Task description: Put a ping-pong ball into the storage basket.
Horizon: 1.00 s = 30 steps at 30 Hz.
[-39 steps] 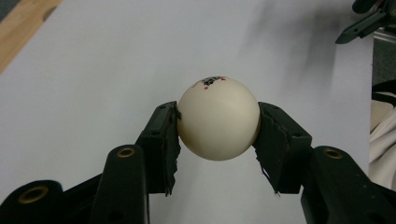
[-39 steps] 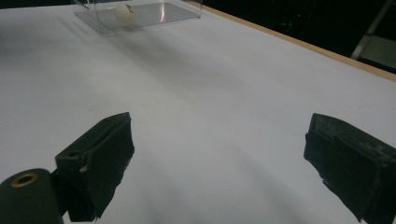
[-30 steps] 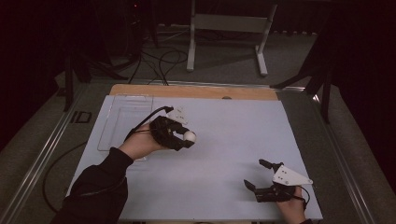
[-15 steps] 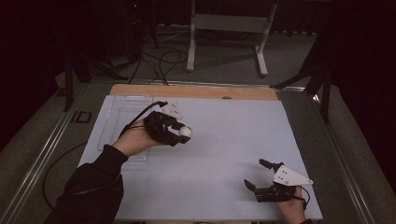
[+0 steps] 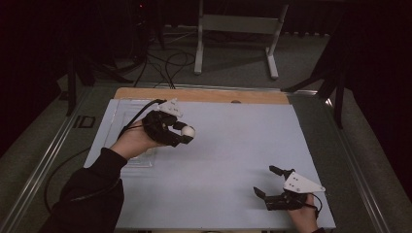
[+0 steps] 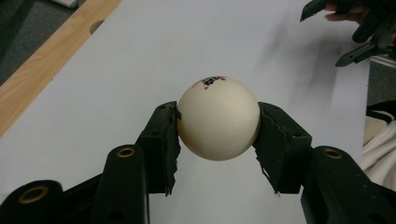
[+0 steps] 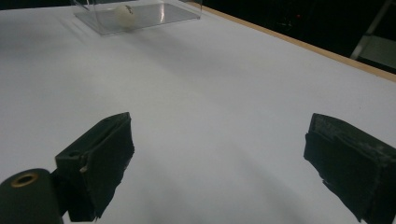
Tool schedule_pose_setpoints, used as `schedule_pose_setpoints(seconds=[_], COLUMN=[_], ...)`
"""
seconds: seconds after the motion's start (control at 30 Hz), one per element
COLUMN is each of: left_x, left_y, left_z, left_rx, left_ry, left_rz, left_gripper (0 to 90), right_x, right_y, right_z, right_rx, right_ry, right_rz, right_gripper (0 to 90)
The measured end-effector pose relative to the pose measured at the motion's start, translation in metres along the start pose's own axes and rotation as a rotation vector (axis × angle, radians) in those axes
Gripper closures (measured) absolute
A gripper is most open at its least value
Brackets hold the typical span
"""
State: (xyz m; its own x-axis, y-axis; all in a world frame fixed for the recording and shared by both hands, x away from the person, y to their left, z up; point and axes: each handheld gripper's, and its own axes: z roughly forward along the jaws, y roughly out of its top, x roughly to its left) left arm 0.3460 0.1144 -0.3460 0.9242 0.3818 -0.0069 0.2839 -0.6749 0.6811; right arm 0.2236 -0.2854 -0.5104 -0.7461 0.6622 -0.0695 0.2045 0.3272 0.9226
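A white ball [image 6: 218, 116] with small dark and red marks on top sits clamped between the two black pads [image 6: 166, 140] of my left gripper [image 6: 218, 123]. In the high view that gripper [image 5: 184, 133] hovers over the left part of the white table [image 5: 233, 145], and the ball [image 5: 188, 130] shows at its tip. My right gripper [image 5: 265, 180] rests near the front right corner with its jaws wide apart. Nothing lies between its pads [image 7: 109, 149]; it also appears far off at the top right of the left gripper view [image 6: 327, 37].
A clear plastic tray [image 5: 116, 121] lies at the table's left side, partly under my left hand. In the right gripper view that tray [image 7: 159, 14] holds another white ball [image 7: 124, 14]. A wooden strip [image 5: 204, 94] edges the far side, with a metal stand [image 5: 233, 24] on the floor behind.
My left hand has drifted back and to the left, rising slightly, with the ball still in its jaws. The right gripper has stayed in place.
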Motion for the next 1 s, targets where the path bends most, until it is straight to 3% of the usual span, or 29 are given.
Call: schedule_pose_setpoints(seconds=[0.83, 1.0], left_x=[0.023, 0.027], left_y=[-0.012, -0.015], left_z=[-0.036, -0.041], left_rx=[-0.048, -0.05], left_ry=[0.078, 0.114], left_rz=[-0.094, -0.118], left_gripper=[52.3, 52.3], right_x=[0.0, 0.0], right_y=[0.0, 0.0], right_z=[-0.001, 0.0], right_rx=[0.001, 0.002], right_ry=[-0.002, -0.003], right_rz=[0.001, -0.001], right_gripper=[8.2, 8.1])
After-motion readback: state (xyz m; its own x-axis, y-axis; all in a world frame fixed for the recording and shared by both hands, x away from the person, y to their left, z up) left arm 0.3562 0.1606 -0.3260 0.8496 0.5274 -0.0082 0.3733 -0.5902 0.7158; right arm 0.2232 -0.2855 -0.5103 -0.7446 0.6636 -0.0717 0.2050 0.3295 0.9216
